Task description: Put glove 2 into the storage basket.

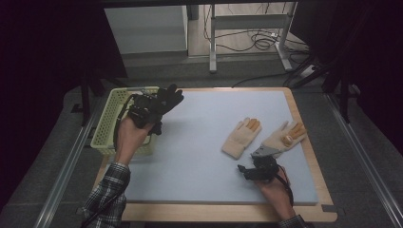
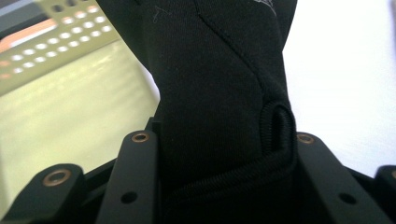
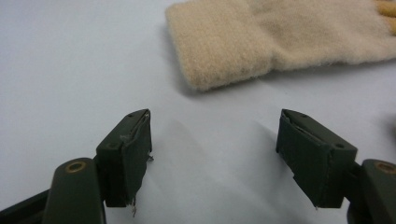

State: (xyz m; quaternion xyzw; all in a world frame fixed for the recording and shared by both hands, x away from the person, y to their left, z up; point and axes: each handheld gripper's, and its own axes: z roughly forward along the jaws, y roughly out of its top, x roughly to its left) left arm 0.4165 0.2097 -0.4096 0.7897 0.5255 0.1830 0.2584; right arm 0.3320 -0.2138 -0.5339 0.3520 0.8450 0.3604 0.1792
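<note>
The left gripper (image 1: 151, 110) holds a black glove (image 1: 169, 98) clamped by its cuff at the basket's (image 1: 105, 129) edge, probably to drop it in. The right gripper (image 3: 214, 156), jaws apart, hangs just before a cream glove (image 3: 261, 39) on the mat (image 1: 195, 156).

A lab or test room: a wooden table (image 1: 311, 156) topped with a pale blue foam mat (image 1: 199, 142), dark curtains (image 1: 43, 52), loose black cables (image 1: 256, 40) on the floor, metal desk legs (image 1: 212, 42)
</note>
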